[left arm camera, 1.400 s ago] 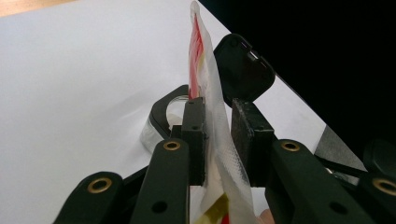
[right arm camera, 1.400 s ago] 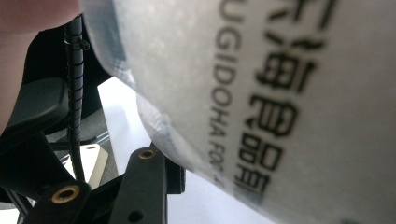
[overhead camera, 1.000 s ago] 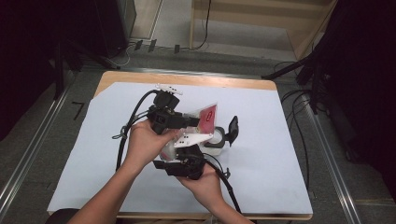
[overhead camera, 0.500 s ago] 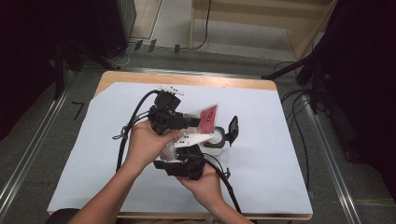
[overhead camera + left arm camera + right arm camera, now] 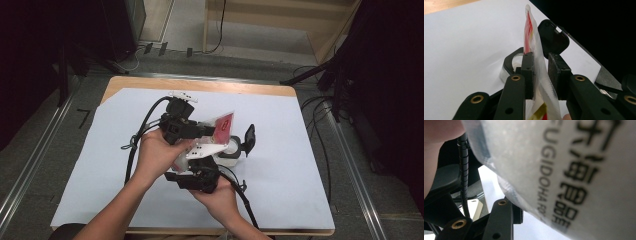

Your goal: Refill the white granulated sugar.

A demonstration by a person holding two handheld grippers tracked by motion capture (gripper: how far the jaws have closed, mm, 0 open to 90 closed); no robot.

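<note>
Nothing measurable has shifted since the earlier frames; both hands and the sachet (image 5: 220,129) are held as before above the white sheet (image 5: 300,165), just beside a small container with a hinged black lid (image 5: 248,140) standing open. In the left gripper view, the left gripper (image 5: 541,71) is seen with its jaws narrowly parted about the sachet's sealed edge, one pad touching the film and a slight gap at the other; a firm grip is not confirmed. The right gripper (image 5: 196,176) is held under the sachet; whether its jaws are closed cannot be told. Judged as a tearing or pouring step: the left grip should be tightened near the seal before any pull, with the sachet kept over the container.
</note>
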